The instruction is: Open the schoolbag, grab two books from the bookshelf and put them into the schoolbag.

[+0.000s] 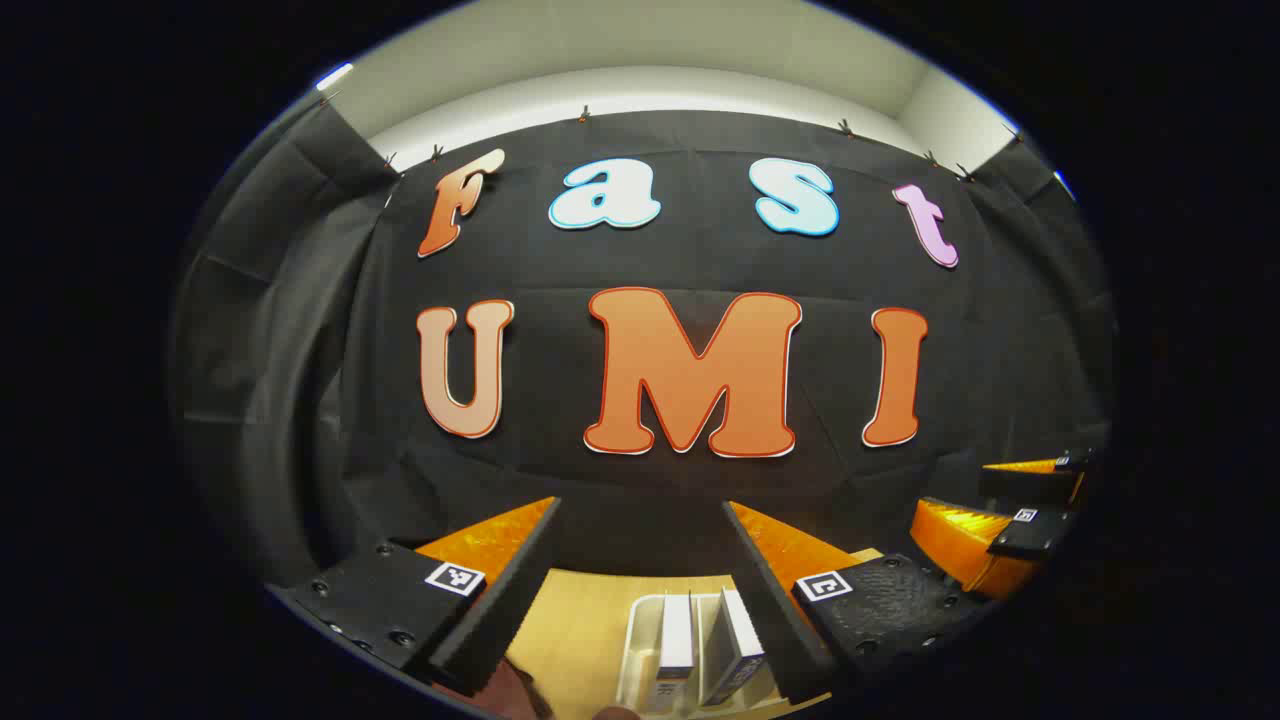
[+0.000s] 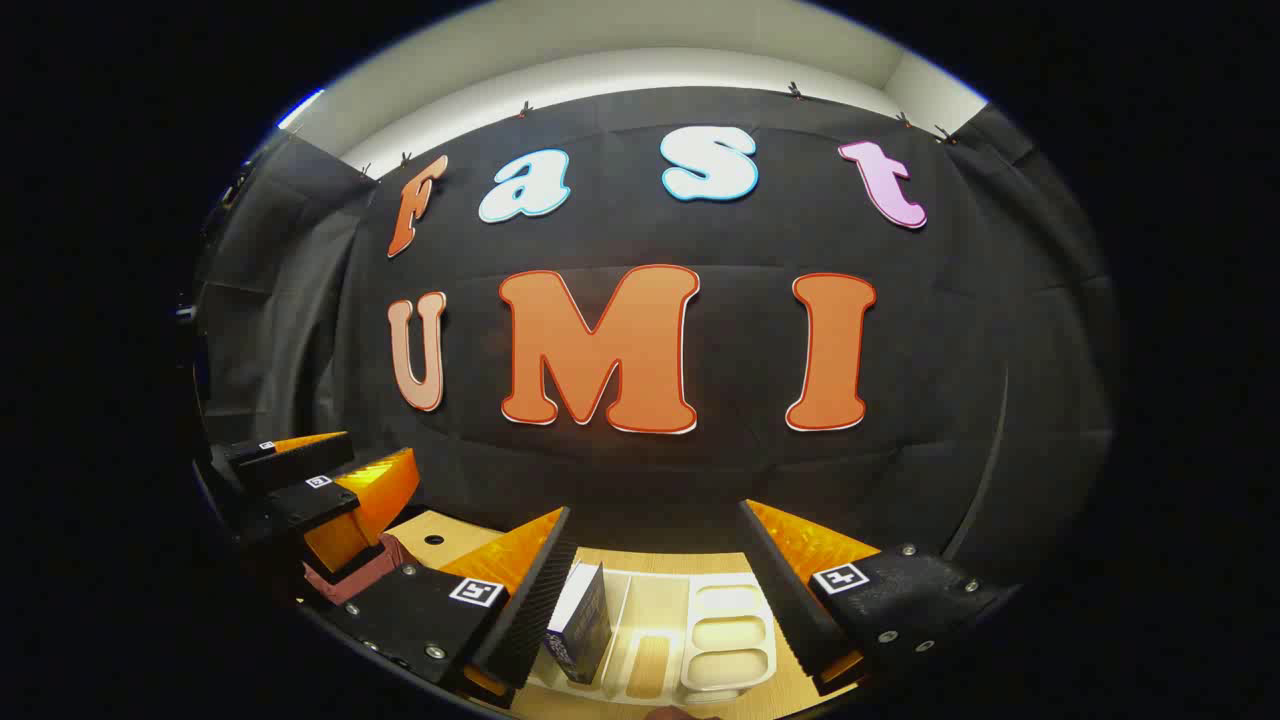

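White plastic bookshelf rack [image 1: 640,640] on pale wooden table [image 1: 580,610], two upright books [image 1: 678,640] in its slots. Left gripper [image 1: 640,590] and right gripper [image 2: 655,590] both spread wide, empty, raised above. Schoolbag unseen; judged: nothing packed yet.

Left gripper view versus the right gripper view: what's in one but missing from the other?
Left gripper view alone: two books standing side by side in the white bookshelf.

Right gripper view alone: a reddish thing under the left gripper, a hole in the table, and the rack's shallow trays.

Both: open fingers, the wooden table, the other gripper off to the side.
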A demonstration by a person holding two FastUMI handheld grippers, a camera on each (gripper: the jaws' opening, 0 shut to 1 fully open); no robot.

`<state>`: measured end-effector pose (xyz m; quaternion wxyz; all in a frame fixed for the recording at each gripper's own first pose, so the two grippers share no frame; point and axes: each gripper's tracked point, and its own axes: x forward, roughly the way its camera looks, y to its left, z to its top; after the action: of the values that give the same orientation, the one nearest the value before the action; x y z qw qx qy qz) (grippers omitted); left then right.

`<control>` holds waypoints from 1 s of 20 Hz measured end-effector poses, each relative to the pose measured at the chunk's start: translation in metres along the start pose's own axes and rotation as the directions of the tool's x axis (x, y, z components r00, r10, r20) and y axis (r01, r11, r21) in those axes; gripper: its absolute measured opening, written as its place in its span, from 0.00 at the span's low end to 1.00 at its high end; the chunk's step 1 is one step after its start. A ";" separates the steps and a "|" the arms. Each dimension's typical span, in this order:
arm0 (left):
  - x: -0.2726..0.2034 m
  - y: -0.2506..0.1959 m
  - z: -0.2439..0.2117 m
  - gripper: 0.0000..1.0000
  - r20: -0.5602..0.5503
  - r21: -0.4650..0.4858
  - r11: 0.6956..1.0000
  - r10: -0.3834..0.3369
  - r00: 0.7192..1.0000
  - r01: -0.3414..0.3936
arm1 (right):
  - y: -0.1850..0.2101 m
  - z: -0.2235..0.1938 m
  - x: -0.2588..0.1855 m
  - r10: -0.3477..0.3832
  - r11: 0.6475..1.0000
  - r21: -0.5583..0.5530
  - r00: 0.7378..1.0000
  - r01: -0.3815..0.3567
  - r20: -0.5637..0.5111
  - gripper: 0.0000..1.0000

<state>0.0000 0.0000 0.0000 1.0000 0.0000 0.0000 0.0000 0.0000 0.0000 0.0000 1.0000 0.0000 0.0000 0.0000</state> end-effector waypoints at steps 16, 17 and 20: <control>0.002 -0.002 -0.006 0.99 -0.008 0.024 1.000 -0.005 1.000 0.005 | 0.005 -0.003 0.006 0.007 1.000 0.008 1.000 -0.007 -0.011 0.96; 0.003 0.000 -0.005 0.99 -0.003 0.027 1.000 -0.001 1.000 0.001 | 0.005 -0.002 0.006 0.008 1.000 0.006 1.000 -0.008 -0.007 0.96; 0.004 0.000 -0.001 0.96 0.007 0.037 0.999 0.005 1.000 -0.005 | 0.008 0.000 0.008 0.016 1.000 0.000 1.000 -0.016 -0.001 0.96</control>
<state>0.0037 0.0002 -0.0015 0.9998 0.0183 -0.0035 0.0024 0.0078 0.0082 -0.0004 1.0000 0.0002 0.0004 0.0079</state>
